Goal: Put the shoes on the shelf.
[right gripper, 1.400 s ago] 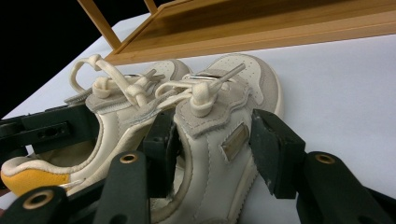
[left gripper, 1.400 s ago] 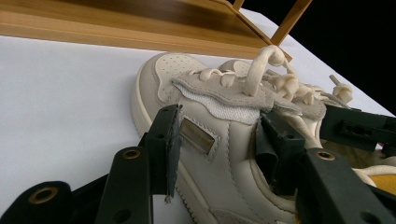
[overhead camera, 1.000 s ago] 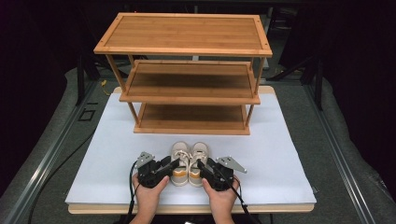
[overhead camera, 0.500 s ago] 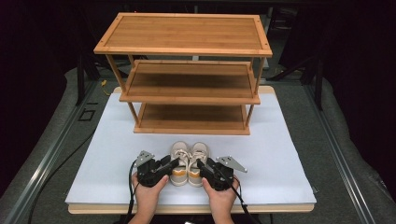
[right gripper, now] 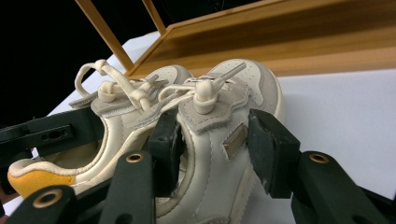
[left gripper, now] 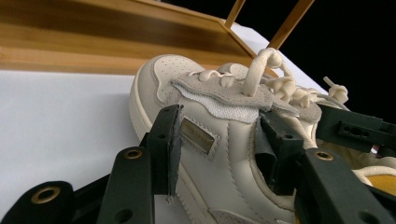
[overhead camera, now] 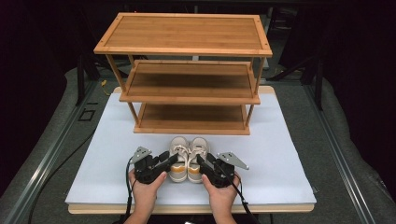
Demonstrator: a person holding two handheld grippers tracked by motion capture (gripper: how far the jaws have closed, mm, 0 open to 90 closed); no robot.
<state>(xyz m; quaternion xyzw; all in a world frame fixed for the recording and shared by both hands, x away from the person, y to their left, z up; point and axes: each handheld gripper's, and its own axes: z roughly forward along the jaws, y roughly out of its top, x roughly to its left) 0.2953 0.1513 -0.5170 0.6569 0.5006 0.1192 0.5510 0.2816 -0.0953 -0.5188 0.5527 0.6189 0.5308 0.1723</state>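
Left shoe (overhead camera: 178,158): cream sneaker with a yellow heel patch, standing on the white table (overhead camera: 112,154) near its near edge, toe pointing far toward the rack; it touches its mate on the right.
Right shoe (overhead camera: 198,158): same make, same heading, side by side with the left one; laces knotted on both.
Left gripper (overhead camera: 168,161): held in the person's left hand (overhead camera: 147,186), coming in from the near left and angled toward the left shoe's heel half.
Left gripper fingers (left gripper: 164,140): set around the side wall of the left shoe, one pad on the outer side by the small metal tag, the other inside the shoe's opening; the pads press on the wall, a grip on that shoe.
Right gripper (overhead camera: 201,163): held in the right hand (overhead camera: 219,191), coming in from the near right toward the right shoe's heel half.
Right gripper fingers (right gripper: 268,144): one pad inside the shoe's opening, the other on the outer side next to the metal tag; closed on the right shoe's side wall.
Shoe rack (overhead camera: 187,70): three-tier bamboo rack standing on the far half of the table, just beyond the shoes' toes, all three shelves bare.
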